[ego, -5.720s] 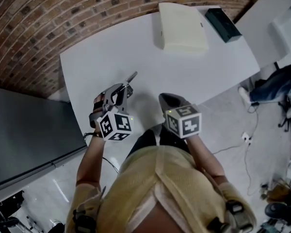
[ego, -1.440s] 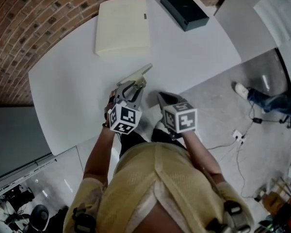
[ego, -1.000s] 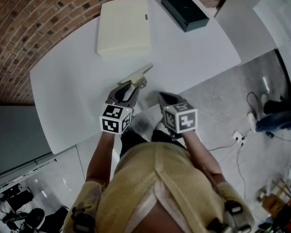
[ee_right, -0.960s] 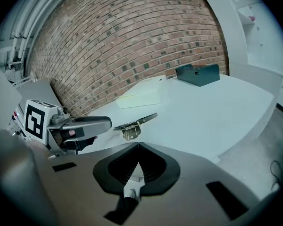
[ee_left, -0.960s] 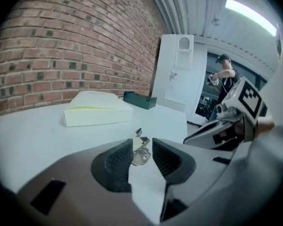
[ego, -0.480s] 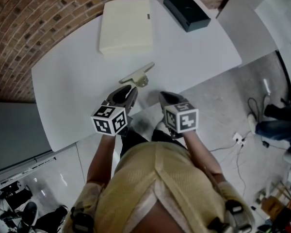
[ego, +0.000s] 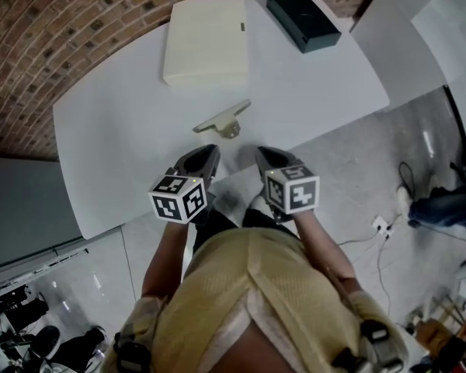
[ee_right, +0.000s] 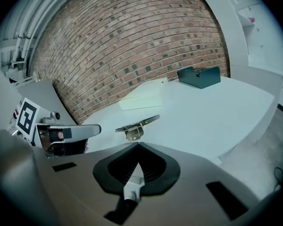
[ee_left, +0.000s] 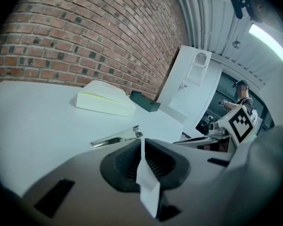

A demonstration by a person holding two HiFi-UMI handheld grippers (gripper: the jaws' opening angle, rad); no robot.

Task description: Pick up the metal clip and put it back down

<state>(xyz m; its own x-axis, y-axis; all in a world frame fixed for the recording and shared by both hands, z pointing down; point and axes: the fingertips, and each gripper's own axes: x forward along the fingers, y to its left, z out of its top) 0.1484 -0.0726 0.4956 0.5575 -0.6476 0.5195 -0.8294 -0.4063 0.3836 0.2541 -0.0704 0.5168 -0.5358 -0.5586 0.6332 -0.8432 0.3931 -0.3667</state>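
Observation:
The metal clip (ego: 224, 120) lies flat on the white table (ego: 124, 123), free of both grippers. It also shows ahead of the jaws in the left gripper view (ee_left: 115, 138) and in the right gripper view (ee_right: 137, 125). My left gripper (ego: 208, 152) hovers a short way back from the clip, near the table's front edge. Its jaws have just been closing and now stand together with nothing between them (ee_left: 142, 139). My right gripper (ego: 264, 154) sits beside it, also shut and empty (ee_right: 137, 145).
A cream flat box (ego: 207, 41) and a dark green box (ego: 303, 18) rest at the table's far side by the brick wall (ego: 54, 22). A grey cabinet (ego: 15, 200) stands on the left. Floor with cables lies to the right, where a person's leg (ego: 450, 208) shows.
The left gripper, which was at the clip a second ago, has drawn back toward the body, rolled, and closed its jaws. The clip stays on the table. The right gripper has not moved.

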